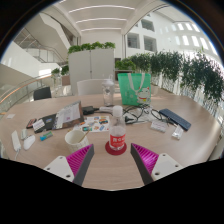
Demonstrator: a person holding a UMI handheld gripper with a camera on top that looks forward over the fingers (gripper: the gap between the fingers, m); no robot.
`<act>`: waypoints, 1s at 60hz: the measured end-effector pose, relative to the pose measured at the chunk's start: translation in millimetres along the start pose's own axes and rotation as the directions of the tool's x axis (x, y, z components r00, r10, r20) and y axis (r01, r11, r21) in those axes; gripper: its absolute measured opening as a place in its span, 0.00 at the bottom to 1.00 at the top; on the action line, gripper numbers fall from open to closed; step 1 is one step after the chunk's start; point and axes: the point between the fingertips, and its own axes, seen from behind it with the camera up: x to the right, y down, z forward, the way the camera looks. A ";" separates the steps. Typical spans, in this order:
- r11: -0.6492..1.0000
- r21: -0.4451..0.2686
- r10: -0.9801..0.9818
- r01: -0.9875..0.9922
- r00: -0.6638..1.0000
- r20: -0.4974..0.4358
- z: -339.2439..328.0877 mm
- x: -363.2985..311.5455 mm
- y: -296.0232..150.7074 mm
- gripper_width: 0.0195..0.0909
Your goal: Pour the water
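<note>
A small clear bottle (117,136) with a red label and white cap stands upright on a dark red coaster (116,148) on the wooden table (110,172). It is just ahead of my gripper (113,158), apart from the fingers. The fingers are spread wide, with magenta pads (146,155) at either side and bare table between them. A white bowl or cup (78,139) sits to the left of the bottle.
A green bag (133,86) stands behind the bottle. A dark notebook (175,118) lies to the right. Cards, boxes and small items (60,120) crowd the left of the table. Chairs and potted plants (180,68) ring the far side.
</note>
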 end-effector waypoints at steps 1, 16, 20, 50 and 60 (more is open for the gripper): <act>1.000 0.000 -0.001 0.001 1.000 -0.006 -12.4 -3.5 -2.4 0.90; 0.999 -0.006 0.048 -0.048 0.999 0.003 -186.2 -89.8 -22.9 0.90; 0.999 0.013 0.037 -0.037 0.999 -0.001 -231.4 -110.1 -30.2 0.90; 0.999 0.032 -0.016 0.014 0.998 0.065 -396.4 -170.2 -37.5 0.90; 0.998 0.015 -0.061 0.060 0.993 0.103 -397.8 -146.1 -27.5 0.90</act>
